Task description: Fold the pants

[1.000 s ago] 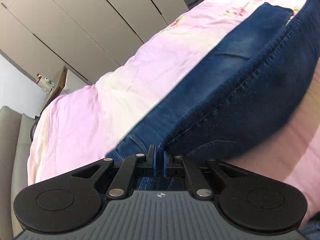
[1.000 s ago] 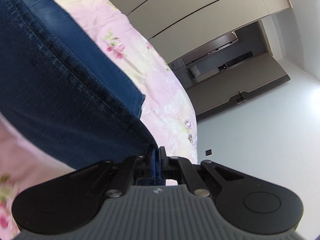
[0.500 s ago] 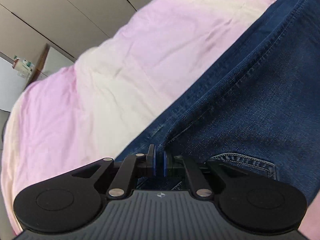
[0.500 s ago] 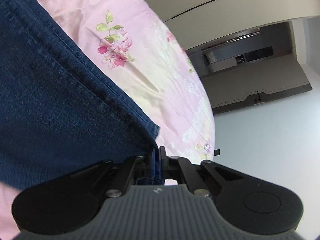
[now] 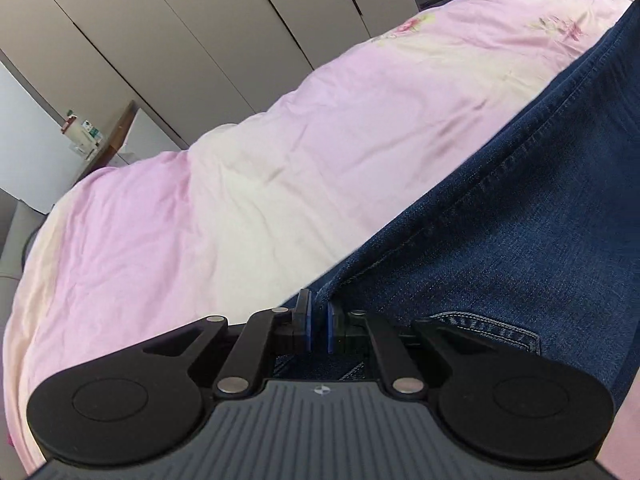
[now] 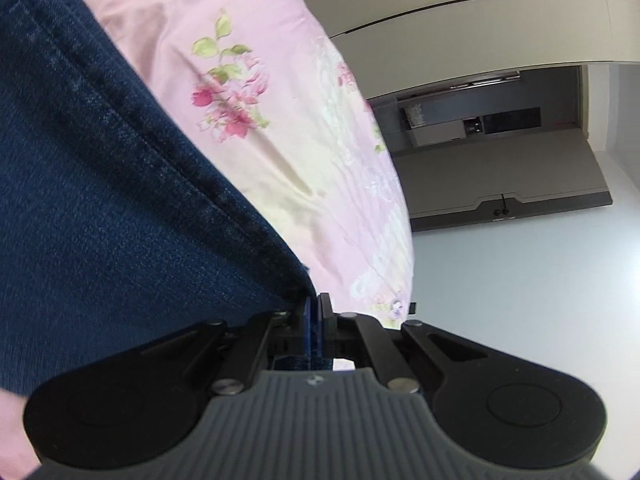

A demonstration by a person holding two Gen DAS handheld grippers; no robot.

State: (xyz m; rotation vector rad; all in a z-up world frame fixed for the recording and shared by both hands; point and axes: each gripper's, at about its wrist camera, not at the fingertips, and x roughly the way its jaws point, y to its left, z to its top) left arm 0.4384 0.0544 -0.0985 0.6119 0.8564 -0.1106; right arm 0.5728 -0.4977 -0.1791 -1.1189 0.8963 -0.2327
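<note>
Dark blue denim pants lie on a pink bedspread. In the left wrist view they fill the right side, with a stitched back pocket near the lower right. My left gripper is shut on the pants' edge. In the right wrist view the pants fill the left side, and my right gripper is shut on another edge of the pants, low over the flowered bedspread.
Beige wardrobe doors stand behind the bed. A small desk with items is at the left. A white wall and a doorway to another room show in the right wrist view.
Both grippers kept their hold on the pants and lowered them toward the bed. The raised denim fold seen a second ago now lies flatter on the bedspread.
</note>
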